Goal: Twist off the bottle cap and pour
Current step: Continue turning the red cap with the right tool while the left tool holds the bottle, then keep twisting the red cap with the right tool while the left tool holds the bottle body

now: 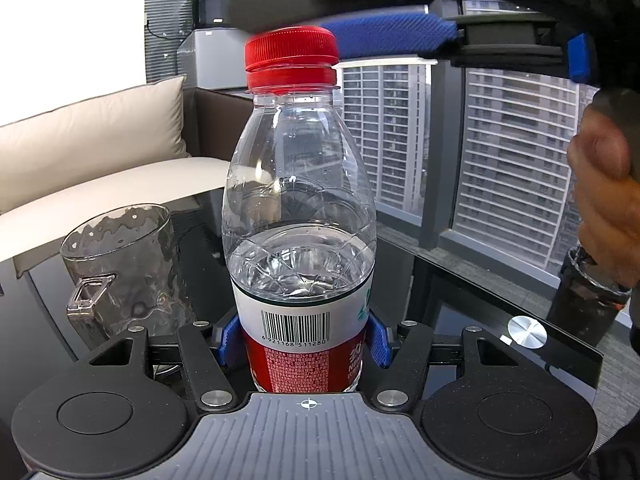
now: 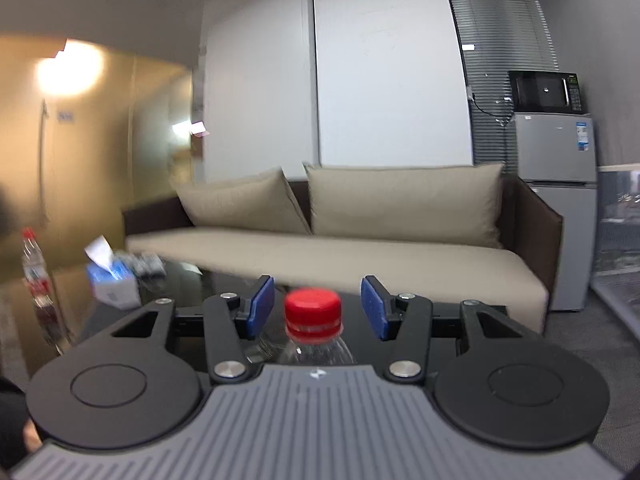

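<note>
A clear plastic water bottle [image 1: 300, 216] with a red and white label stands upright, about half full. My left gripper [image 1: 304, 340] is shut on the bottle's lower body, blue pads on both sides. Its red cap [image 1: 292, 50] sits on the neck, slightly tilted. My right gripper [image 2: 318, 306] is open, its blue pads [image 2: 262, 306] on either side of the cap [image 2: 313, 308] with gaps on both sides. In the left wrist view the right gripper [image 1: 384, 38] shows level with the cap, with one blue pad behind it. An empty glass mug [image 1: 124, 268] stands left of the bottle.
The bottle stands on a dark glass table [image 1: 460, 292]. A beige sofa [image 2: 340, 248] lies behind it. A tissue box [image 2: 114, 280] and a second bottle [image 2: 34, 268] stand at the table's far left. A fridge with a microwave [image 2: 556, 184] stands at right. Windows [image 1: 500, 152] are beyond.
</note>
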`<state>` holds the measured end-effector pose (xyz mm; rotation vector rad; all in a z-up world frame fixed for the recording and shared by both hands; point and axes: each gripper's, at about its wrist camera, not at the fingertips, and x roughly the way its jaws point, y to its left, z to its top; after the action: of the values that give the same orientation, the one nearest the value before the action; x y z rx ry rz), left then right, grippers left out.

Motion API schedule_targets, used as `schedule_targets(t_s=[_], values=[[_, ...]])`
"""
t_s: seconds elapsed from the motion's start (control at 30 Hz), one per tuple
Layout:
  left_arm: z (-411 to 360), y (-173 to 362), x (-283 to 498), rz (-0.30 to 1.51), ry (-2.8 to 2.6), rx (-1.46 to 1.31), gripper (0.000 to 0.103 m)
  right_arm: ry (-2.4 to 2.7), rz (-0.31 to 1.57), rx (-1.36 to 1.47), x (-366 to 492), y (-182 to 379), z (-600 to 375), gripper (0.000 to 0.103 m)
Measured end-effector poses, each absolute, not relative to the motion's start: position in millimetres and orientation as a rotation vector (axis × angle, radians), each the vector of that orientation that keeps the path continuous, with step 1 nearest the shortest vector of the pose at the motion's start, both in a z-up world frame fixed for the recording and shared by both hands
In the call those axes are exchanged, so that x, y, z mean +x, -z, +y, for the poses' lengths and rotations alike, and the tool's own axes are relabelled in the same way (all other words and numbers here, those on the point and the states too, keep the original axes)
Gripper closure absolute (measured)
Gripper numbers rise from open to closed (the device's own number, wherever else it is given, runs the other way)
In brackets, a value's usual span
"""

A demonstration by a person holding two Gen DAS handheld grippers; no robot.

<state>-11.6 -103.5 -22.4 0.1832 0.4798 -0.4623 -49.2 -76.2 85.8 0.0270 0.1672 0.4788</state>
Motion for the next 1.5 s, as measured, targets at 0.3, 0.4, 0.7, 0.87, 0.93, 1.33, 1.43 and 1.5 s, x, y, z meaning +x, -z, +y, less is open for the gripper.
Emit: schedule_targets(t_s=[0.3,0.4,0.7,0.87,0.93,1.33,1.43,1.5], values=[[-102,22,-12,0.481,0.467,0.183,0.046,-0.489,0.146,-0.002,-49,-86,-71,0.071],[-101,22,-12,0.481,0.468,0.182,0.046,-0.534,0.147,-0.015,-45,-86,-76,0.071],[-100,22,-13,0.478,0.470,0.179,0.046,-0.730,0.156,-0.017,-24,-86,-99,0.071],[-101,22,-15,0.477,0.464,0.190,0.046,-0.592,0.180,-0.026,-34,-89,-75,0.064],[-100,22,-15,0.478,0.463,0.188,0.046,-0.546,0.187,-0.043,-35,-89,-65,0.063],[-99,22,-10,0.478,0.468,0.190,0.046,-0.525,0.186,-0.042,-28,-93,-60,0.071],[-99,22,-10,0.476,0.471,0.192,0.046,-0.575,0.179,-0.051,-25,-92,-64,0.071],[-98,23,-9,0.475,0.473,0.194,0.046,-0.624,0.170,-0.059,-22,-91,-70,0.071]])
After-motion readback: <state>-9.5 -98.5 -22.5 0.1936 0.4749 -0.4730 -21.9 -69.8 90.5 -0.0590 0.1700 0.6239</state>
